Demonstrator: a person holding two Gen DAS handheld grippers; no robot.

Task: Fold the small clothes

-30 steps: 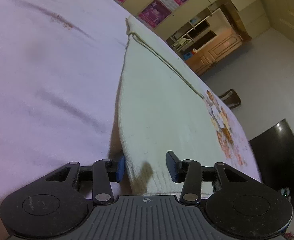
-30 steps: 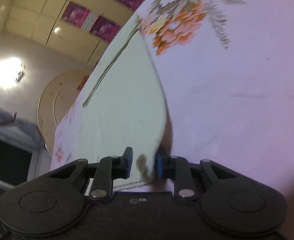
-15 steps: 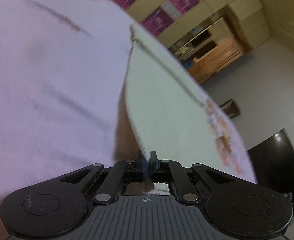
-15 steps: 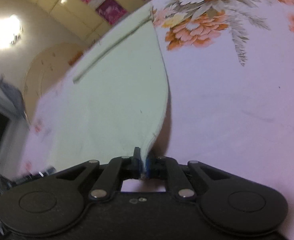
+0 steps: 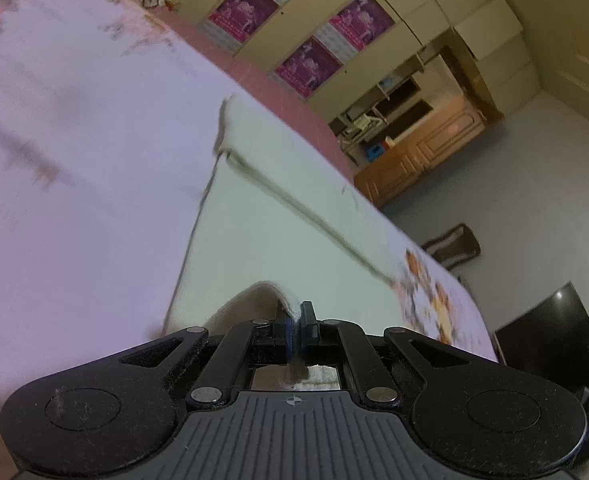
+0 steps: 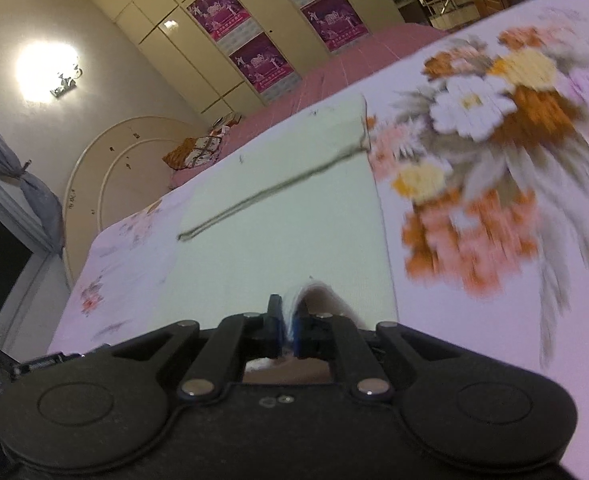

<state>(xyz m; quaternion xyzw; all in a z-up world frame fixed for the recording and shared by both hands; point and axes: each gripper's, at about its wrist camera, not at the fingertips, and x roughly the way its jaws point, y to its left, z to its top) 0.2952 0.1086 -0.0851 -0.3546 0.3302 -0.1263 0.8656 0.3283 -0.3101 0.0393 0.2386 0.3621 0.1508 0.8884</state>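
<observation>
A small cream-white garment [image 5: 278,216] lies flat on the pink floral bedsheet [image 5: 74,160], with a folded band across its far end. My left gripper [image 5: 295,320] is shut on the garment's near left corner, lifted so the cloth curls over beside the fingers. In the right wrist view the same garment [image 6: 294,232] stretches away from me. My right gripper [image 6: 289,330] is shut on its near right corner, which is also raised off the sheet.
The bedsheet [image 6: 514,280] carries a large orange and white flower print to the right. A heap of patterned clothes [image 6: 198,148] lies at the far end near the round headboard [image 6: 106,168]. Cupboards with purple posters [image 5: 306,36] and a wooden cabinet [image 5: 422,156] stand beyond the bed.
Both grippers closed on the garment's near corners, lifted them, and carried them forward over the garment toward its far end.
</observation>
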